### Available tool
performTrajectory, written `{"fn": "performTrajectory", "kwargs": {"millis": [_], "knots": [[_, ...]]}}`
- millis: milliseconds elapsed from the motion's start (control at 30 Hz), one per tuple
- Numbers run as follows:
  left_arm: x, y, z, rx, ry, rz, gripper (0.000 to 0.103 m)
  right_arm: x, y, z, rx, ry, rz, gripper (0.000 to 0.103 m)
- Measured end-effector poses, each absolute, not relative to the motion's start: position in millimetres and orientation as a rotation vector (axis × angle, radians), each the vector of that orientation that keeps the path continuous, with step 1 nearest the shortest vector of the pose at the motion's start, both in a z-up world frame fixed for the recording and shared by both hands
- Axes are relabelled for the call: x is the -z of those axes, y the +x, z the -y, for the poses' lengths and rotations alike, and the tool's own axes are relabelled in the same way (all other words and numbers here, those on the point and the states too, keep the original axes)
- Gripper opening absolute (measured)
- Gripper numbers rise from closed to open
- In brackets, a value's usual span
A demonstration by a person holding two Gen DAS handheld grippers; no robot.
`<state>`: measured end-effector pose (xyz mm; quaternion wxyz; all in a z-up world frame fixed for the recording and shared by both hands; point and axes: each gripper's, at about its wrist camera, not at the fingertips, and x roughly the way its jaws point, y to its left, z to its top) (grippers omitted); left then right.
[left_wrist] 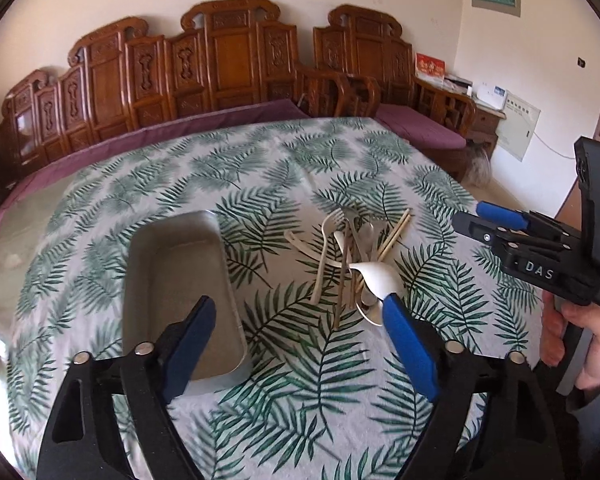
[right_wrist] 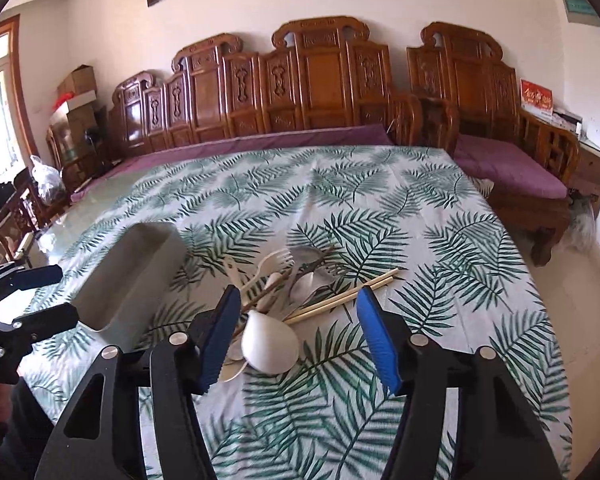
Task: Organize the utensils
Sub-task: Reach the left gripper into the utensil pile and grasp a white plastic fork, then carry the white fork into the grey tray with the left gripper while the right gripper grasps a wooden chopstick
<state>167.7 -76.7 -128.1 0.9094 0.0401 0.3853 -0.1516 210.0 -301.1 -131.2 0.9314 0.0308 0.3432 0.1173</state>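
A: Table under a palm-leaf cloth [left_wrist: 340, 360]. Nearest, the left gripper [left_wrist: 300, 320], jaws apart, nothing between them, over the near end of the steel tray [left_wrist: 172, 264].

B: Tray is empty, lengthwise on the left. My guess: the sorting bin, kept clear.

A: Right gripper [right_wrist: 296, 308], jaws partly spread, holding nothing, over the white ladle spoon [right_wrist: 270, 346]. Likely the first pick.

B: Behind it the utensil pile [left_wrist: 348, 256]: forks, spoons, and chopsticks [right_wrist: 340, 296] slanting right. All tangled, just right of the tray.

A: Farthest, the carved wooden bench [right_wrist: 320, 92] against the wall.
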Motion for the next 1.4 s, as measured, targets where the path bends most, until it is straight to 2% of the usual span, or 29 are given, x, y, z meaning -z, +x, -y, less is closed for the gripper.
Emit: {"fn": "performTrajectory", "kwargs": {"millis": [200, 467, 733, 867, 967, 1167, 1333, 1400], "knots": [[157, 207, 95, 0.336, 0.086, -0.847, 0.063, 165, 231, 308, -0.265, 0.092, -0.763, 0.057], [200, 255, 121, 0.34, 0.111, -0.937, 0.043, 185, 238, 313, -0.276, 0.114, -0.811, 0.054], [231, 284, 129, 0.369, 0.112, -1.023, 0.035, 184, 240, 317, -0.284, 0.129, -0.821, 0.054], [241, 294, 129, 0.376, 0.092, -1.035, 0.026, 180, 239, 312, -0.281, 0.127, -0.821, 0.054], [242, 296, 131, 0.395, 0.107, -1.042, 0.004, 180, 236, 303, -0.278, 0.088, -0.836, 0.054], [233, 282, 112, 0.391, 0.067, -1.031, 0.004, 179, 236, 284, -0.289, 0.054, -0.858, 0.05], [212, 252, 95, 0.421, 0.064, -0.987, 0.004, 177, 241, 264, -0.315, 0.056, -0.881, 0.034], [205, 246, 90, 0.423, 0.068, -0.973, 0.004, 178, 246, 255, -0.324, 0.074, -0.896, 0.031]]}}
